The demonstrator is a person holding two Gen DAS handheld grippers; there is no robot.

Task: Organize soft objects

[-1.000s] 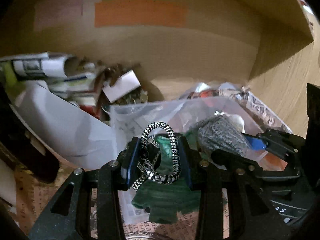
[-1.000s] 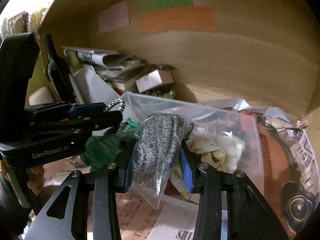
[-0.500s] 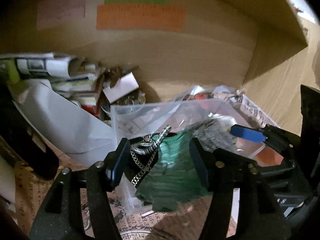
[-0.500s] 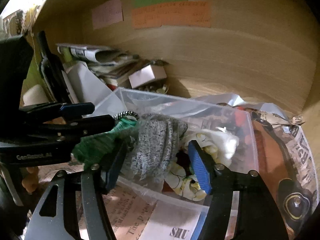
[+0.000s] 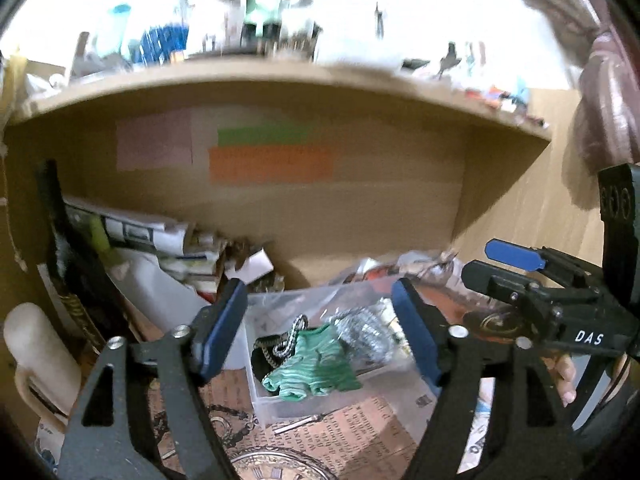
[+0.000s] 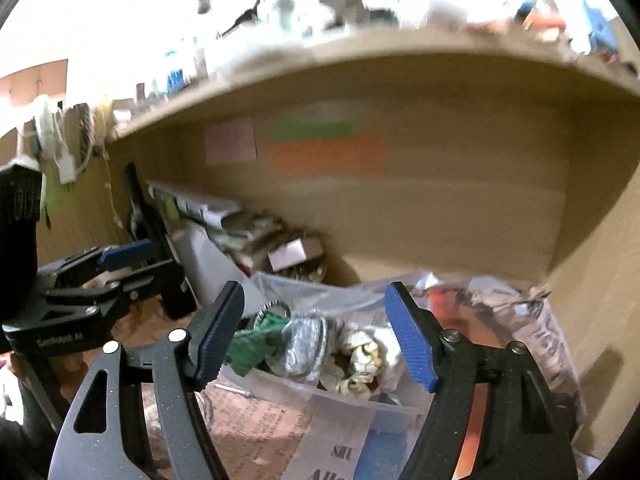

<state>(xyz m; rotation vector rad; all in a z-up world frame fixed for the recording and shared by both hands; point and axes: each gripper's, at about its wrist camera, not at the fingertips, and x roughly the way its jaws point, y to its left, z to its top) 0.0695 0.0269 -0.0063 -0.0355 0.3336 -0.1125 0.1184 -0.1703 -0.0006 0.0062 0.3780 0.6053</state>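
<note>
The green knitted piece lay draped over the front edge of the clear plastic bin, part inside and part hanging over the rim. A black-and-white braided cord sat just behind it, touching its upper left edge. To its right, touching it, was the grey knit item in a clear bag, resting inside the bin. From your right camera the same green piece showed at the bin's left end, the grey bagged item next to it, and a white-and-yellow soft bundle further right in the bin.

Your left gripper was released, its blue pads spread wide on either side of the bin and gripping nothing, held back from the green piece. Your right gripper was likewise spread wide and empty, held back from the bin's contents.

The bin stood on newspaper on a wooden shelf. A pile of papers and small boxes lay at the back left, with a white sheet leaning in front of it. On the back panel were pink, green and orange paper notes, blurred. Crumpled newspaper sat to the right of the bin.
</note>
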